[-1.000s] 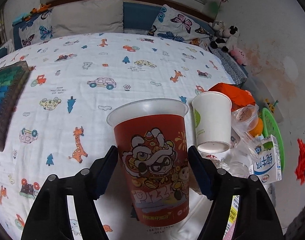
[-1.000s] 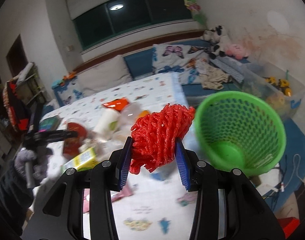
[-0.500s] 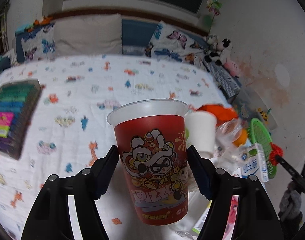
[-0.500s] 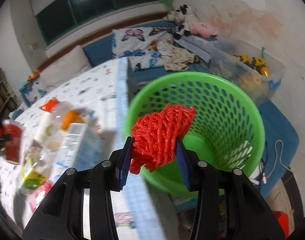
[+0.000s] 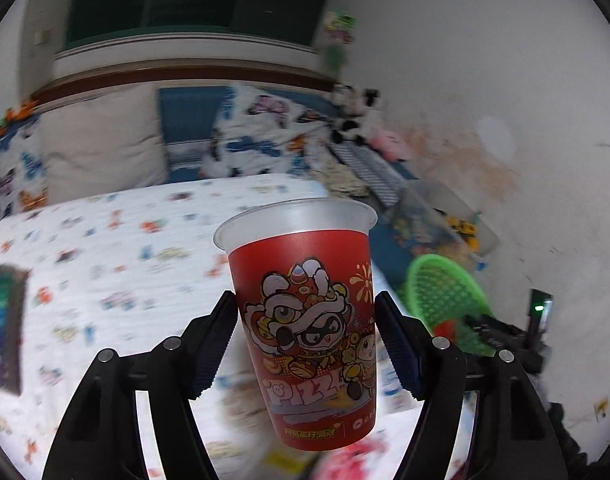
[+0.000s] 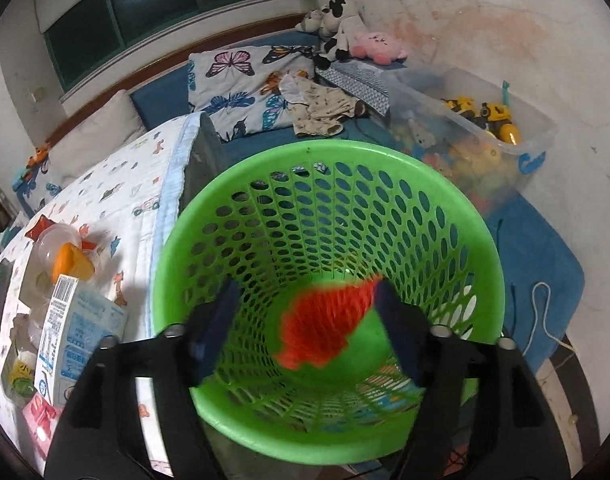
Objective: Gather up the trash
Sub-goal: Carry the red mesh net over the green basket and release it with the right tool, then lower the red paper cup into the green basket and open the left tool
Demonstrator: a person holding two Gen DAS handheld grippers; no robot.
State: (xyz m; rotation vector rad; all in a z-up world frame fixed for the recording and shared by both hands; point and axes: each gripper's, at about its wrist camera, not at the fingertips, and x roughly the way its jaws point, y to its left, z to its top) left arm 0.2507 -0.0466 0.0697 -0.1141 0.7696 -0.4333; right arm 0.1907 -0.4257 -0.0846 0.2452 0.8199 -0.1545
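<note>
My left gripper (image 5: 305, 344) is shut on a red paper cup (image 5: 309, 320) with a lion-dance print and holds it upright above the bed. My right gripper (image 6: 305, 328) is open over the green mesh basket (image 6: 457, 216). A red foam net (image 6: 325, 324), blurred, is loose between the spread fingers and down inside the basket. The basket also shows in the left wrist view (image 5: 445, 288), right of the cup, with the right gripper above it.
A milk carton (image 6: 73, 340), an orange-capped clear bottle (image 6: 65, 256), a pink packet (image 6: 41, 416) and other litter lie on the bed (image 6: 117, 188) left of the basket. A clear toy bin (image 6: 485, 132) stands behind the basket. Pillows and plush toys (image 6: 345, 32) are at the headboard.
My right gripper opened and released the red foam net, which drops into the basket. My left gripper lifted the cup and swung right toward the basket.
</note>
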